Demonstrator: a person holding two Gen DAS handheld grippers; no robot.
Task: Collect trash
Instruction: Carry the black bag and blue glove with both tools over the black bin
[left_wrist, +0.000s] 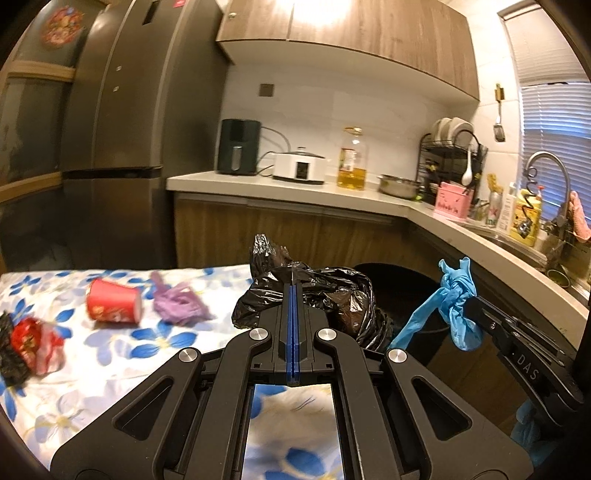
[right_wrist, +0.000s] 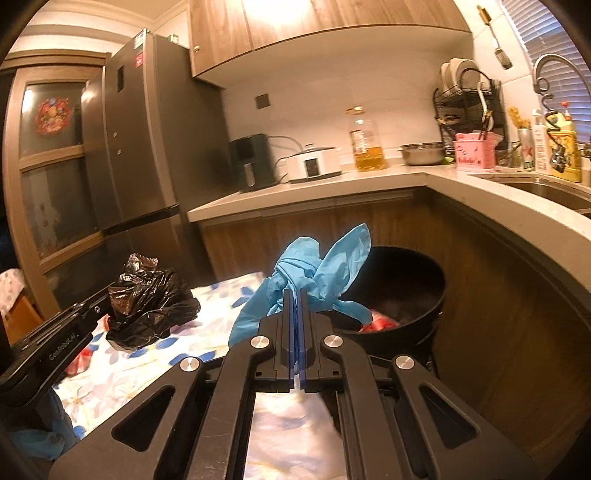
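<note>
left tongs (left_wrist: 292, 286): pinched tight on black bag (left_wrist: 314, 295), lifted off flowery bench (left_wrist: 110, 343) | right tongs (right_wrist: 295, 295): squeezing blue glove (right_wrist: 314, 266) | black bin (right_wrist: 424, 295): at 1 o'clock, probably where both go | red cup (left_wrist: 112, 301): lying at 10 o'clock

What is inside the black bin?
In the right wrist view, the bin holds red-and-white trash at the bottom. The blue glove in the right tongs hides the rest of the inside.
</note>
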